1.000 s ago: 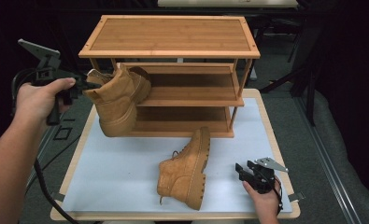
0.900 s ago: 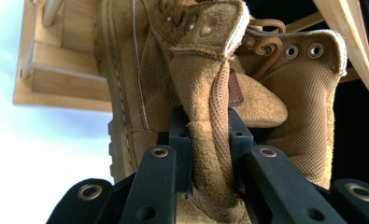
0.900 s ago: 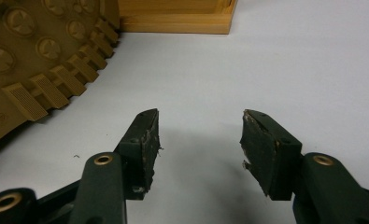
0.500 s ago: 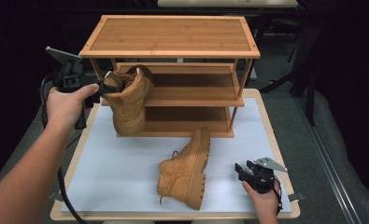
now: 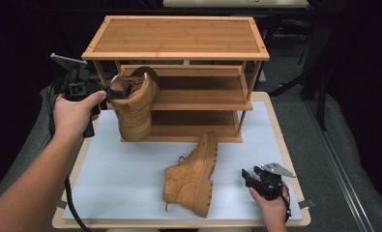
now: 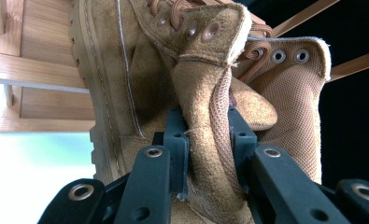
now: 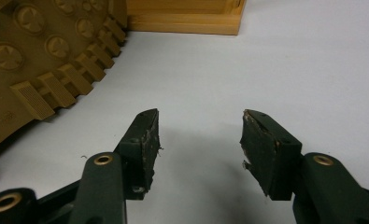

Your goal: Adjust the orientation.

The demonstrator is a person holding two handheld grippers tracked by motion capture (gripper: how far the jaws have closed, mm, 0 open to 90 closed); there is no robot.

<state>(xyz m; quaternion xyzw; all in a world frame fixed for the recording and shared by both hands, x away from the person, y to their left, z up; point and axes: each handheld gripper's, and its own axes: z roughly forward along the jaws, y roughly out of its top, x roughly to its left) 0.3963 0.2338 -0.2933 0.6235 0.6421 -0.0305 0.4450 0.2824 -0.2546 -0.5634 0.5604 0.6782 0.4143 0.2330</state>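
A tan suede boot point(image 5: 135, 108) hangs toe down at the left front of the wooden shoe rack point(image 5: 179, 36). My left gripper point(image 5: 112, 93) is shut on it near its top. In the left gripper view the pads point(image 6: 177, 140) pinch the boot's tongue point(image 6: 205, 116), though the jaws have just been opening a little. Whether the toe rests on anything I cannot tell. The second boot point(image 5: 193, 174) lies on its side on the white mat point(image 5: 121, 174), sole point(image 7: 28, 56) toward my right gripper point(image 5: 246, 176). That gripper point(image 7: 200, 140) stands open over bare mat, with nothing between its jaws.
The rack has a top board and two lower shelves point(image 5: 203, 99), both bare. Its base point(image 7: 182, 18) lies just beyond the right gripper. A cable point(image 5: 70, 203) trails from the left gripper along the table's left edge. Dark floor surrounds the table.
The left hand has carried the boot right and down, up against the rack's left front, and the boot now hangs more upright. The right hand and the lying boot have stayed put.
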